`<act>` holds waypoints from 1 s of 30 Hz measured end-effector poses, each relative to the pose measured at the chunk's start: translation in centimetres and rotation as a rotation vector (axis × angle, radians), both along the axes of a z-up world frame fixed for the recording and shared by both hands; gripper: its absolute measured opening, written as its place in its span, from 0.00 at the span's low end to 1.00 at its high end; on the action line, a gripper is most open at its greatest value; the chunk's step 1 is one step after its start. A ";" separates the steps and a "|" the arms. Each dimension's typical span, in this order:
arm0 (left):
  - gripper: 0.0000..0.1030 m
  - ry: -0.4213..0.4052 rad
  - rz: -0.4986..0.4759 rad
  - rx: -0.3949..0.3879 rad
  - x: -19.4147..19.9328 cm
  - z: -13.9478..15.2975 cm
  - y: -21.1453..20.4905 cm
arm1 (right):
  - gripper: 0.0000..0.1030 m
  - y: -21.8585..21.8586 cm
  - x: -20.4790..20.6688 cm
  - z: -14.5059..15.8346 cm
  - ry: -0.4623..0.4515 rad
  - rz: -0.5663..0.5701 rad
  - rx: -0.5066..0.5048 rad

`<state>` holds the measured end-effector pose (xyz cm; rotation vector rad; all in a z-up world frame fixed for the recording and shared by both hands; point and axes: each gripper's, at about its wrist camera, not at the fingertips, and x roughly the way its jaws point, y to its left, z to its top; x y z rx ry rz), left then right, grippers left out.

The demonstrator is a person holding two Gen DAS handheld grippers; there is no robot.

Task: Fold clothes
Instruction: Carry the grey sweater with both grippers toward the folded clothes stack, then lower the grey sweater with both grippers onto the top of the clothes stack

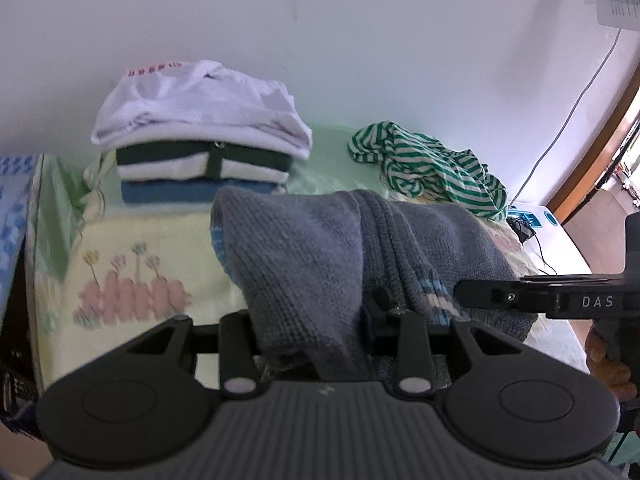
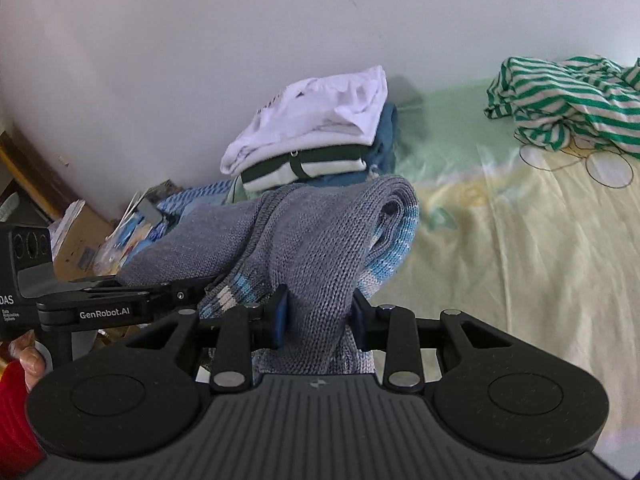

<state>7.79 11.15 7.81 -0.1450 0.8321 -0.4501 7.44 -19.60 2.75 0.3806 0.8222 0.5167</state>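
A folded grey knit sweater (image 1: 320, 248) with pale blue and white bands hangs above the bed, held at both ends. My left gripper (image 1: 310, 320) is shut on one end of it. My right gripper (image 2: 318, 316) is shut on the other end of the grey knit sweater (image 2: 320, 240). Each gripper shows in the other's view: the right gripper (image 1: 476, 294) at the right edge, the left gripper (image 2: 188, 294) at the left edge. Behind stands a stack of folded clothes (image 1: 200, 136), with a white garment on top, over a green and white piece and a blue one.
A crumpled green and white striped garment (image 1: 432, 164) lies on the bed (image 2: 520, 264) at the right, by the wall. A cluttered cardboard box (image 2: 84, 236) sits beside the bed on the left. A hand with a red sleeve (image 2: 16, 392) holds the left gripper.
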 end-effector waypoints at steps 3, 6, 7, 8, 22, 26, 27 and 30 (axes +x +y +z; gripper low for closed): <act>0.33 0.002 -0.012 0.000 1.6 0.4 1.5 | 0.33 1.4 0.8 0.6 -0.012 -0.025 -0.004; 0.33 -0.007 -0.026 0.002 3.1 1.1 2.8 | 0.33 2.7 1.7 1.2 -0.023 -0.049 -0.002; 0.33 -0.011 -0.031 0.003 3.5 1.4 3.2 | 0.33 3.1 2.0 1.4 -0.027 -0.056 -0.002; 0.33 -0.015 -0.036 0.006 4.0 1.6 3.5 | 0.33 3.5 2.4 1.7 -0.027 -0.060 -0.002; 0.33 -0.078 0.000 0.036 10.3 4.8 5.9 | 0.33 6.0 9.5 4.5 -0.054 -0.040 -0.007; 0.33 -0.102 0.017 0.053 12.0 5.5 5.9 | 0.33 6.1 11.9 5.0 -0.066 -0.025 -0.010; 0.33 -0.108 0.023 0.056 12.6 5.7 6.0 | 0.33 6.2 12.5 5.1 -0.070 -0.023 -0.010; 0.33 -0.124 0.044 0.063 14.3 6.1 6.2 | 0.32 6.4 14.5 5.3 -0.084 -0.016 -0.003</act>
